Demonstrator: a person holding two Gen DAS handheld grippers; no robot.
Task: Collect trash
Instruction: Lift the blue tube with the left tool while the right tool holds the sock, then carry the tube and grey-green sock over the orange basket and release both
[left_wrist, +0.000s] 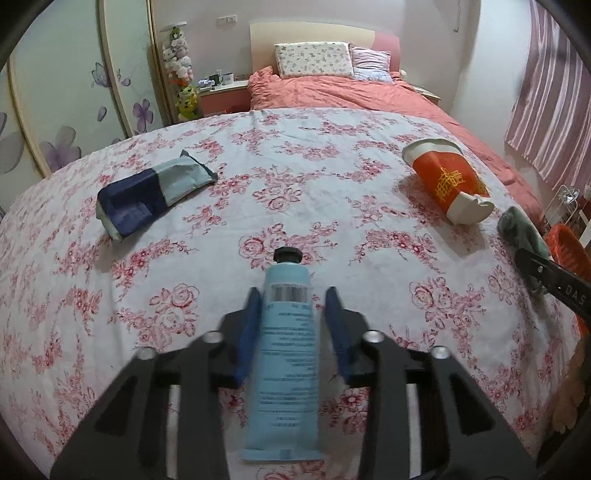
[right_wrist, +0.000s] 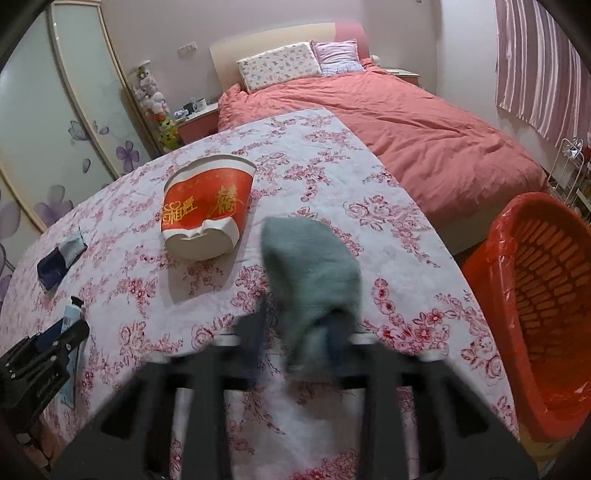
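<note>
Two grippers: left gripper (left_wrist: 293, 306) jaws flank blue tube (left_wrist: 284, 354), print unreadable; right gripper (right_wrist: 301, 332) jaws clamp green cloth (right_wrist: 314, 273).

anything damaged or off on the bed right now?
Yes. The red paper cup lies on its side on the floral sheet, its base crushed inward. The blue tube and the dark blue packet also lie loose there. Nothing looks spilled.
</note>
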